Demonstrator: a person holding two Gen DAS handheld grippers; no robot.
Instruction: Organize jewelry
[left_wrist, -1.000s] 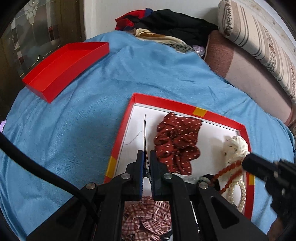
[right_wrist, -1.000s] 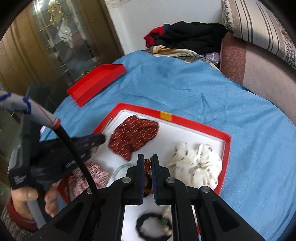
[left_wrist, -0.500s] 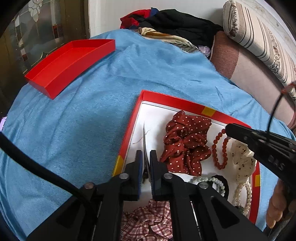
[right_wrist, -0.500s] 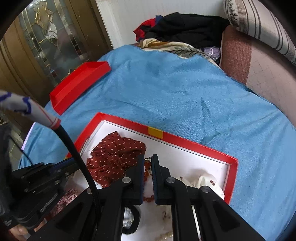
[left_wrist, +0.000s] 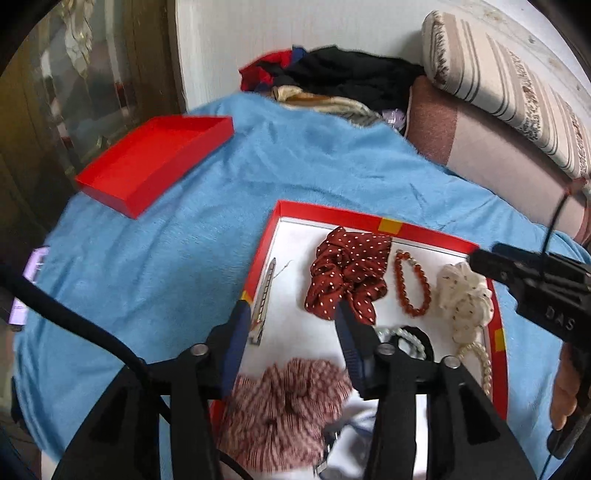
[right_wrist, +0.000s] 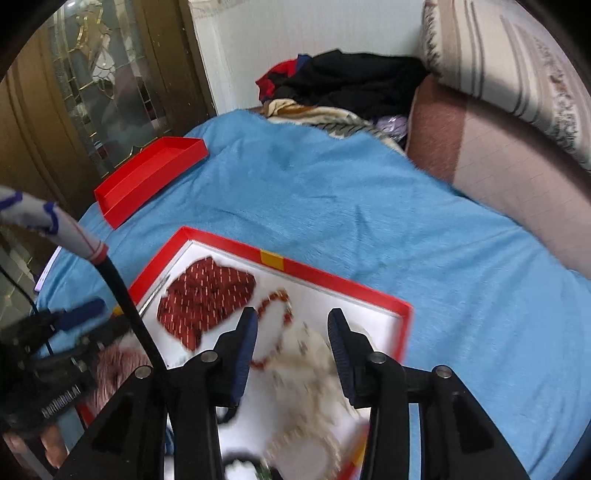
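Observation:
A red-rimmed white tray (left_wrist: 432, 232) lies on the blue cloth and also shows in the right wrist view (right_wrist: 332, 280). In it lie a thin metal hair clip (left_wrist: 264, 297), a dark red dotted scrunchie (left_wrist: 347, 273), a red bead bracelet (left_wrist: 412, 282), a cream scrunchie (left_wrist: 467, 301), pearl strands (left_wrist: 478, 360) and a checked scrunchie (left_wrist: 284, 402). My left gripper (left_wrist: 291, 314) is open and empty above the clip. My right gripper (right_wrist: 291, 321) is open and empty above the bead bracelet (right_wrist: 275, 306) and cream scrunchie (right_wrist: 310, 354).
An empty red lid (left_wrist: 155, 164) lies on the blue cloth (left_wrist: 166, 266) at the far left. A heap of clothes (left_wrist: 340, 81) sits at the back. A striped bolster (left_wrist: 517, 85) and brown sofa back (left_wrist: 491, 155) run along the right.
Both grippers have opened. The left let go of the hair clip, which now lies in the tray. The right let go of the red bead bracelet, now lying beside the red scrunchie.

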